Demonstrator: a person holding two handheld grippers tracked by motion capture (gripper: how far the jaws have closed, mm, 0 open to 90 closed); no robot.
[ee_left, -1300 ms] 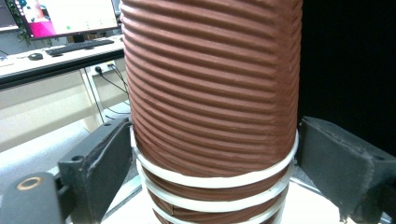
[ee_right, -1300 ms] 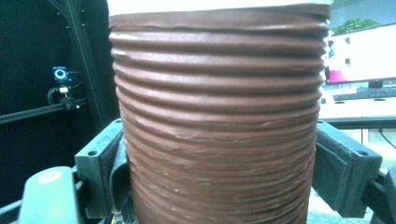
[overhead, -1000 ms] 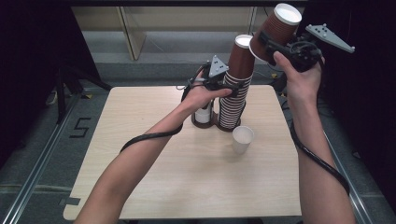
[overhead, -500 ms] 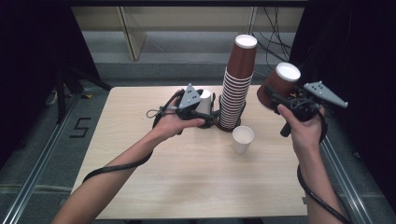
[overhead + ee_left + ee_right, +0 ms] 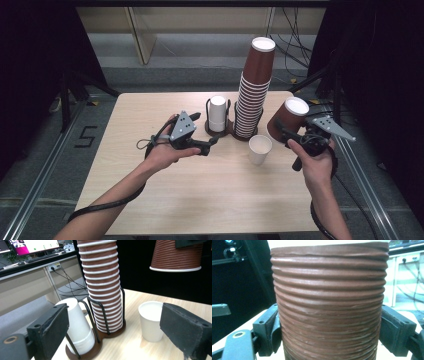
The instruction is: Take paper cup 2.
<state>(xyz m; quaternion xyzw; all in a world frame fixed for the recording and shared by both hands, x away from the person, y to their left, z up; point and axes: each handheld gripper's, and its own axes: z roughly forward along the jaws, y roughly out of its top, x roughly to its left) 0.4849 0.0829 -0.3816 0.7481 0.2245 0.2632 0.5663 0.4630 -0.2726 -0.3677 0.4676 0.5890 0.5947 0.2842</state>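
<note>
Table (image 5: 200, 200): light wood top, my forearms come in from the near edge. Left forearm runs diagonally up toward the middle, hand wrapped around my left gripper (image 5: 212, 143), which lies about level and points at the cup holders. Right forearm comes almost straight up the right side, hand around my right gripper (image 5: 281, 131) near the table's right edge, tilted up and inward.

Tall stack of brown ribbed cups (image 5: 254, 95): nested upside down, standing in a black wire holder on a round dark base, at the back centre of the table. It leans slightly.

Short stack of white cups (image 5: 217, 114): also upside down, in the matching wire holder just left of the tall stack; the two bases touch.

Brown ribbed cup (image 5: 287, 119): clamped across its ribbed wall by my right gripper, both pads pressed on its sides in the right gripper view. Upside down, white bottom tilted up and toward the camera, off the table, just right of the tall stack and up and to the right of the lone cup.

Single white cup (image 5: 260, 149): upright on the table, mouth up, nothing visible inside, just in front of the tall stack.

Left gripper: jaws spread, nothing between the pads; the holders and the white cup sit beyond them in the left gripper view.
</note>
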